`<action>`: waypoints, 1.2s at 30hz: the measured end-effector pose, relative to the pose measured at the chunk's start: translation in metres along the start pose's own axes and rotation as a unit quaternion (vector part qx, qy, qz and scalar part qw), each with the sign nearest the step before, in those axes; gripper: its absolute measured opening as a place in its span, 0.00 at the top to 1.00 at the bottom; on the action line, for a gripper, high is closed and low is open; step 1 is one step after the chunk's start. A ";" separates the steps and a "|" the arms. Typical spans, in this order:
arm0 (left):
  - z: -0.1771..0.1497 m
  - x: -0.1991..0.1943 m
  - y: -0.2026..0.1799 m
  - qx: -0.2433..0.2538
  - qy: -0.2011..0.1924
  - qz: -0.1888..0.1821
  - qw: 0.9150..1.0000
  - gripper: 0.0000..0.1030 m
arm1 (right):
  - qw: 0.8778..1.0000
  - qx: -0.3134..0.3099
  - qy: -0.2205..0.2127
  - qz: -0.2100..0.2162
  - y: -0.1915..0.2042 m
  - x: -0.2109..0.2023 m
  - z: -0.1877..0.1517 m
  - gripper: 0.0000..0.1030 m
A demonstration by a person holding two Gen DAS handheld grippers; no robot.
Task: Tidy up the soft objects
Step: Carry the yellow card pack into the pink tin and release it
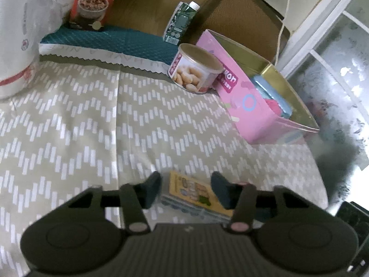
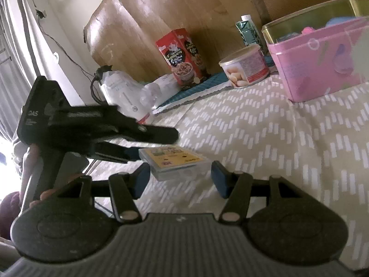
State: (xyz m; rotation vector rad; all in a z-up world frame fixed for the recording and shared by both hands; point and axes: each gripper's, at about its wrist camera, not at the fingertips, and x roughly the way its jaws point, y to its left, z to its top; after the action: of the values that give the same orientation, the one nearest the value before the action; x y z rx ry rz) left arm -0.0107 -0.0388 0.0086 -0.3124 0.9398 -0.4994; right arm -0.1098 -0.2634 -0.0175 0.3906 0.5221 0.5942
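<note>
A small flat pack with a yellow printed face [image 1: 196, 190] lies on the patterned tablecloth [image 1: 92, 127]. My left gripper [image 1: 185, 188] is open, its fingers either side of the pack, low over it. In the right wrist view the same pack [image 2: 174, 161] lies between the open fingers of my right gripper [image 2: 178, 180]. The left gripper [image 2: 152, 143] comes in from the left there, fingers over the pack's far end. A pink box [image 1: 251, 97] stands open at the right, with blue and pink soft items [image 1: 274, 97] inside.
A nut can [image 1: 196, 69] stands beside the pink box [image 2: 322, 62]. A teal mat [image 1: 115, 39] carries a red snack box [image 1: 94, 0]; a green carton [image 1: 182, 20] stands behind. A white plastic bag [image 1: 16, 41] lies at the left. The table edge [image 1: 322, 184] runs at the right.
</note>
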 end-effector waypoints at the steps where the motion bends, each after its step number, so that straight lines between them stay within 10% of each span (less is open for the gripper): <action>1: 0.001 0.001 -0.002 0.000 0.001 0.003 1.000 0.64 | 1.000 -0.001 -0.002 -0.002 0.000 -0.002 0.000 0.41; 22: 0.126 0.089 -0.177 0.154 -0.026 -0.047 0.987 0.63 | 0.974 -0.055 -0.168 -0.142 -0.070 -0.076 0.098 0.54; 31: 0.153 0.157 -0.188 0.143 -0.026 0.030 0.989 0.51 | 0.949 -0.087 -0.139 -0.269 -0.131 -0.035 0.138 0.53; 36: 0.148 0.157 -0.186 0.151 -0.033 0.059 0.986 0.43 | 0.948 -0.075 -0.160 -0.266 -0.139 -0.044 0.138 0.51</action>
State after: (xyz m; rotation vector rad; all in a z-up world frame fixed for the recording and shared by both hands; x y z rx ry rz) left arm 0.1383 -0.2732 0.0692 0.0003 0.8002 -0.5114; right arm -0.0039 -0.4231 0.0403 0.1808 0.2485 0.0412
